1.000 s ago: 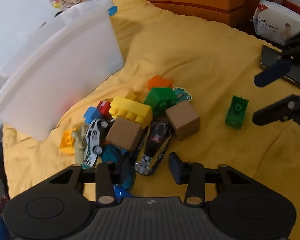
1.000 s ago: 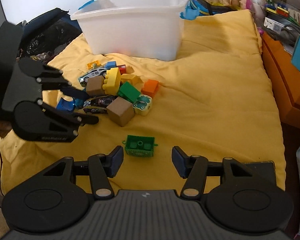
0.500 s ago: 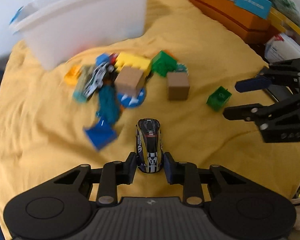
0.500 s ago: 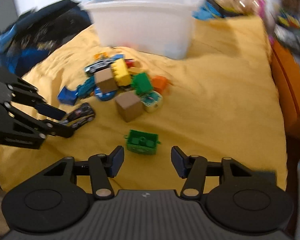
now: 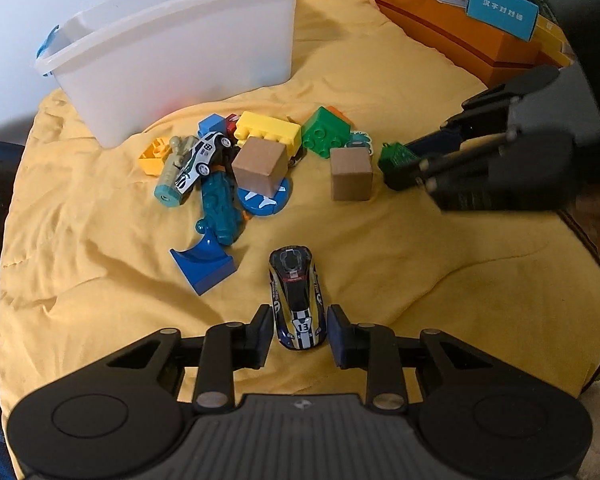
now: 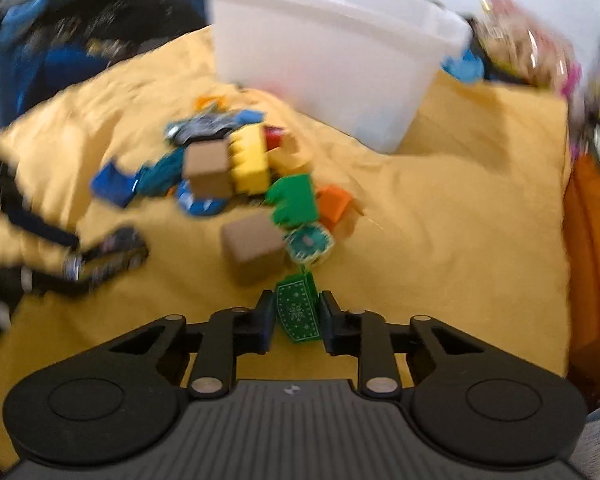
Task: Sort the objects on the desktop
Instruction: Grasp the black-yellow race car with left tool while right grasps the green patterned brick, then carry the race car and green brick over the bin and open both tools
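Left gripper (image 5: 299, 332): fingers on either side of the rear of a black and gold toy car (image 5: 297, 302), number 13 on its tail. A thin gap shows on each side, so whether the pads touch the car cannot be told. The car points away from the camera, nose beyond the fingertips, over the yellow cloth (image 5: 100, 248).

Right gripper (image 6: 296, 322): fingers closed on a small green brick (image 6: 297, 312), held edge-on between the pads, its far end sticking out past the fingertips. In the left wrist view the same brick sits at the tip of this gripper, just beside a brown cube (image 5: 351, 173).

Toy pile, middle of the cloth: second brown cube (image 5: 260, 166), yellow brick (image 5: 269, 130), large green brick (image 5: 326, 133), white toy car (image 5: 201, 156), teal toy (image 5: 220, 210), blue ramp piece (image 5: 203, 262), blue disc (image 5: 263, 202). The held car lies well apart from this pile, nearer the camera.

White plastic bin (image 5: 172, 48): beyond the pile, on the cloth.

Orange box (image 5: 452, 36): off the cloth's far right edge.

The right wrist view is blurred.
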`<state>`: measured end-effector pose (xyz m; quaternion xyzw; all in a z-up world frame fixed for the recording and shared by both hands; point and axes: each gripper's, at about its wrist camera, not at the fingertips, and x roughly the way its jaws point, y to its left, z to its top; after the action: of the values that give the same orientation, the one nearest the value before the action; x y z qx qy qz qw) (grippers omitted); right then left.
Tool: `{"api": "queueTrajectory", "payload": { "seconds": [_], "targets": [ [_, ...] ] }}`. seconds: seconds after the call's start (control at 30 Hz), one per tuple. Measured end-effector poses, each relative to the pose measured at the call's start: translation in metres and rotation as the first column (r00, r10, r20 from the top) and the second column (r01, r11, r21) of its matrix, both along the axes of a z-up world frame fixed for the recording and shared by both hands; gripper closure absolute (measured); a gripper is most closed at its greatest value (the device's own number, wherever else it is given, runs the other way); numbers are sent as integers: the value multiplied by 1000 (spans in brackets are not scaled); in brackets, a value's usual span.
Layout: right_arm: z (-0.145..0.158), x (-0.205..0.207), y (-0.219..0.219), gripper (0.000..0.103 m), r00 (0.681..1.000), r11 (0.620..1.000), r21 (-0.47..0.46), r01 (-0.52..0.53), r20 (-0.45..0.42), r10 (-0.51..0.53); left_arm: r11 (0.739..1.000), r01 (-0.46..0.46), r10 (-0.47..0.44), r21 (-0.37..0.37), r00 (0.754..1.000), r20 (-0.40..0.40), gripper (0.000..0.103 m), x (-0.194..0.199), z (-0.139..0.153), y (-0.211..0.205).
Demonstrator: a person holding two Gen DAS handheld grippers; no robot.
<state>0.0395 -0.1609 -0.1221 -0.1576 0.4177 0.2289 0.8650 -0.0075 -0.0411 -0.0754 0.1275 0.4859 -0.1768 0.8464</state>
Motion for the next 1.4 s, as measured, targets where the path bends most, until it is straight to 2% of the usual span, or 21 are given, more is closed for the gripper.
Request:
{"api": "queueTrajectory", "payload": {
  "seconds": [0.1, 0.2, 0.27, 0.37, 0.47, 0.67, 0.77, 0.83, 0.9, 0.97, 1.1, 1.23, 1.4],
  "targets": [
    [6, 5, -13, 77, 991, 983, 176, 61, -127, -38, 1000, -19, 19, -11, 1000, 5, 70, 3, 0, 3],
    [-1, 0, -20, 77, 949, 931, 352, 100, -316, 17, 999, -26, 26, -18, 1000, 1, 69, 4, -2, 5],
    [-9, -5, -20, 77, 931, 918, 377, 125, -364, 23, 1000, -23, 24, -14, 1000, 3, 68, 4, -2, 5],
    [-12, -4, -24, 76, 942, 934, 314, 170, -329, -61, 1000, -19, 19, -8, 1000, 11, 68, 4, -1, 3],
    [-2, -10, -26, 57, 970, 956, 246, 160, -220, -105, 1000, -12, 12, 2, 1000, 18, 68, 3, -2, 2],
    [13, -27, -6, 59, 995, 986, 146, 85, -56, -77, 1000, -28, 28, 0, 999, 27, 68, 4, -1, 1],
    [3, -28, 11, 61, 999, 998, 26, 50, -4, -50, 999, -43, 43, -4, 999, 29, 68, 9, -4, 0],
    [-8, -23, 15, 62, 999, 999, -16, 50, -8, -51, 999, -49, 50, -12, 998, 26, 69, 11, -8, 0],
    [-15, -22, 12, 75, 997, 998, 14, 59, -41, -59, 997, -70, 71, -44, 997, 20, 73, 11, -8, 2],
    [-12, -24, 9, 79, 997, 998, 34, 59, -58, -57, 997, -66, 68, -47, 997, 42, 73, 9, -3, 4],
    [2, -28, 7, 79, 998, 998, 44, 51, -40, -50, 995, -52, 59, -83, 994, 93, 73, 10, 25, 13],
    [32, -21, 11, 79, 999, 997, 67, 40, 26, -42, 993, -55, 73, -107, 983, 170, 73, 27, 65, 19],
    [80, 1, 21, 79, 990, 995, 103, 15, 140, -29, 987, -91, 128, -135, 945, 300, 73, 65, 117, 27]
  ]
}}
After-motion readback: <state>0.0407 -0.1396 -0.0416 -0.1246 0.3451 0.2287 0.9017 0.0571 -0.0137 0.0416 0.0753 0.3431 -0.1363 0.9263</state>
